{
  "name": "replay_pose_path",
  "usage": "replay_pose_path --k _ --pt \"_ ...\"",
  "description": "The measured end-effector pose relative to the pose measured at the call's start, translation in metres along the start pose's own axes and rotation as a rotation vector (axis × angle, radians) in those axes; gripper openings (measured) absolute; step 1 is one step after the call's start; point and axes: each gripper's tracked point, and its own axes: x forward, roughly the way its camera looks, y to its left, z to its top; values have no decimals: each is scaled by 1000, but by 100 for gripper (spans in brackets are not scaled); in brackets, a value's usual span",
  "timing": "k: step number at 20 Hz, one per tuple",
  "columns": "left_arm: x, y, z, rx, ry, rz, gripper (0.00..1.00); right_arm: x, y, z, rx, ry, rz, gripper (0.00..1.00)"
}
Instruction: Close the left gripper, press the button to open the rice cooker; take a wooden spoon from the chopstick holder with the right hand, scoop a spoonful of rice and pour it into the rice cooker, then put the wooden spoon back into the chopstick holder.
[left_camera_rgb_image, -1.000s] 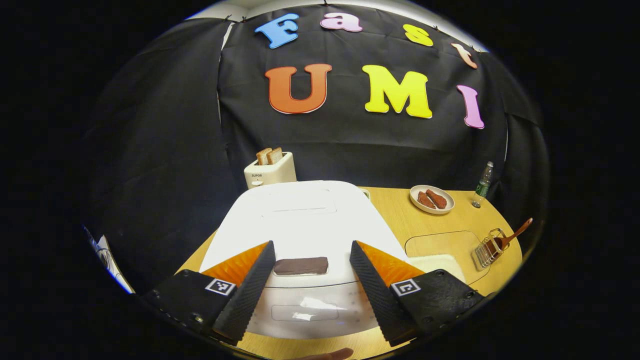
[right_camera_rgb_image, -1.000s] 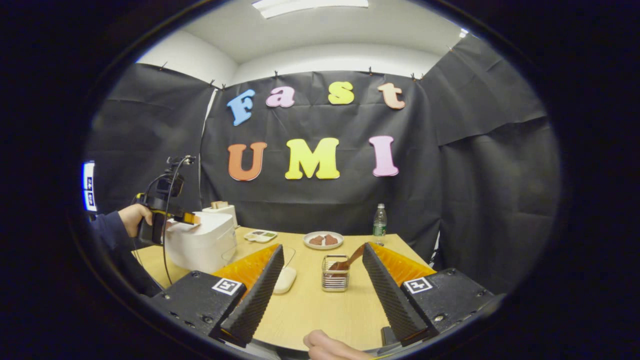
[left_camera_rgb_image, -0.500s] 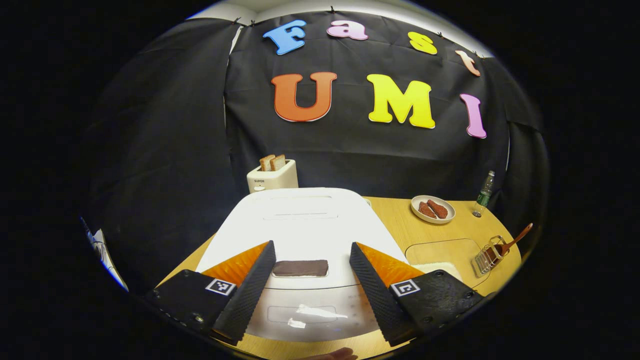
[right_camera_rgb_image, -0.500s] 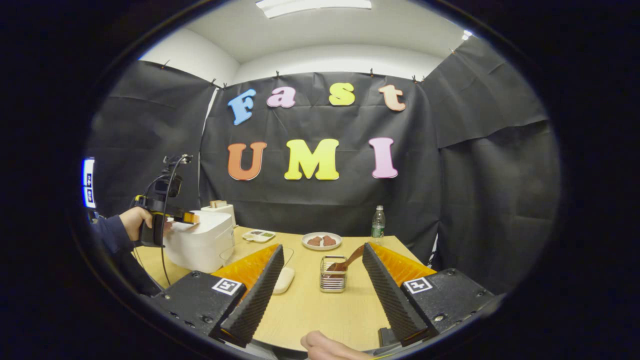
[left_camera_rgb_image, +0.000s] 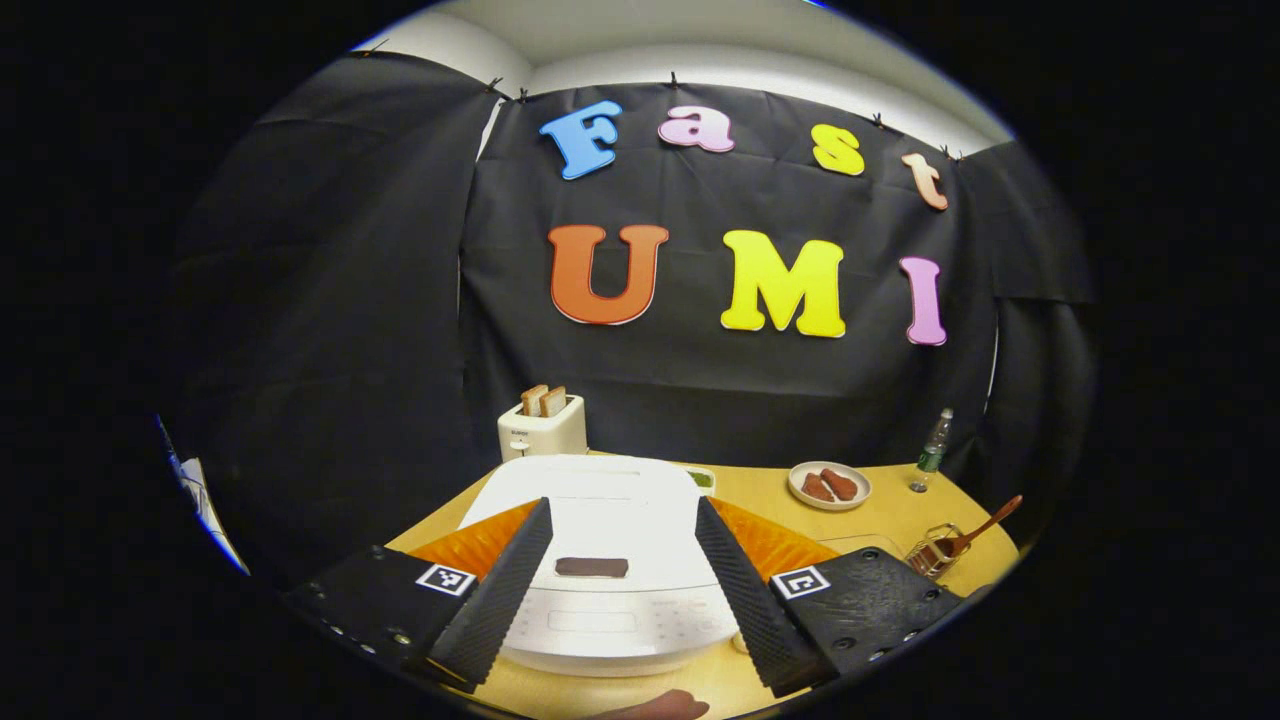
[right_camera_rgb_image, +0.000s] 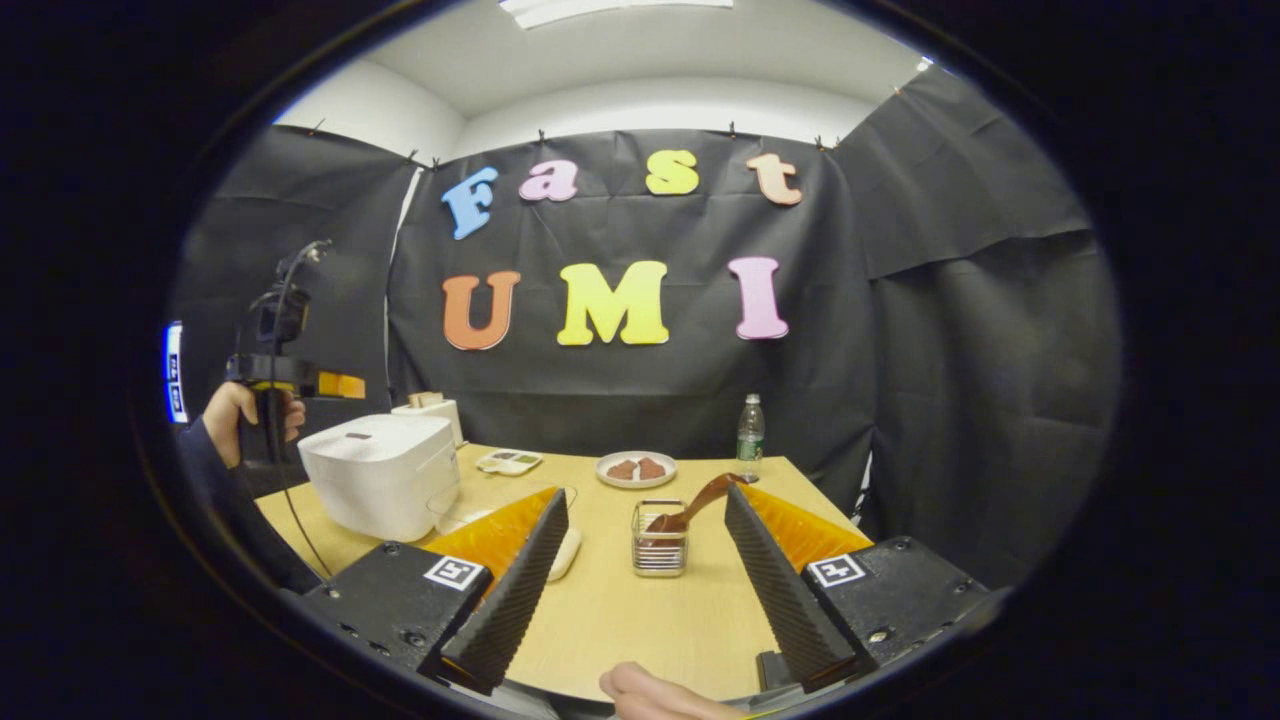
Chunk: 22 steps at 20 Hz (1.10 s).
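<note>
The white rice cooker (left_camera_rgb_image: 600, 500) stands with its lid down, its dark button (left_camera_rgb_image: 591, 567) on the front edge. My left gripper (left_camera_rgb_image: 622, 505) hangs open above and in front of it, touching nothing. In the right gripper view a hand (right_camera_rgb_image: 235, 410) holds that left gripper (right_camera_rgb_image: 340, 385) over the rice cooker (right_camera_rgb_image: 380, 480). My right gripper (right_camera_rgb_image: 645, 495) is open and holds nothing, low over the table. Beyond it stands the wire chopstick holder (right_camera_rgb_image: 659, 540) with the wooden spoon (right_camera_rgb_image: 700, 500) leaning out to the right. A clear dish with white rice (right_camera_rgb_image: 566, 552) lies by the cooker, partly hidden by a finger.
A toaster (left_camera_rgb_image: 543, 425) with bread stands behind the cooker. A plate (right_camera_rgb_image: 636, 468) of brown food, a bottle (right_camera_rgb_image: 749, 438) and a small tray (right_camera_rgb_image: 508, 461) sit at the back of the wooden table (right_camera_rgb_image: 620, 620). A person's fingers (right_camera_rgb_image: 650, 695) show at the near edge.
My left gripper has risen and pulled back from the rice cooker, still open, so the cooker looks smaller and lower. The right gripper has hardly moved.
</note>
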Motion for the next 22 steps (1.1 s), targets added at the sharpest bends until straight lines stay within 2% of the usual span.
replay_pose_path --k 3,9,13,17,22 --pt "-32 -17 18 65 -65 -25 92 0 0 0 -2 3 -11 100" --pt "-102 -49 31 36 -112 -59 95 -3 -4 4 -7 -1 -31 100" --pt "-141 -52 34 53 -159 -41 95 -8 -10 15 16 -56 -71 100" --pt "-172 -65 19 78 -174 -65 95 -9 -11 19 14 -84 -83 100" --pt "-190 -66 -1 125 -183 -49 95 -15 -6 21 11 -88 -72 100"
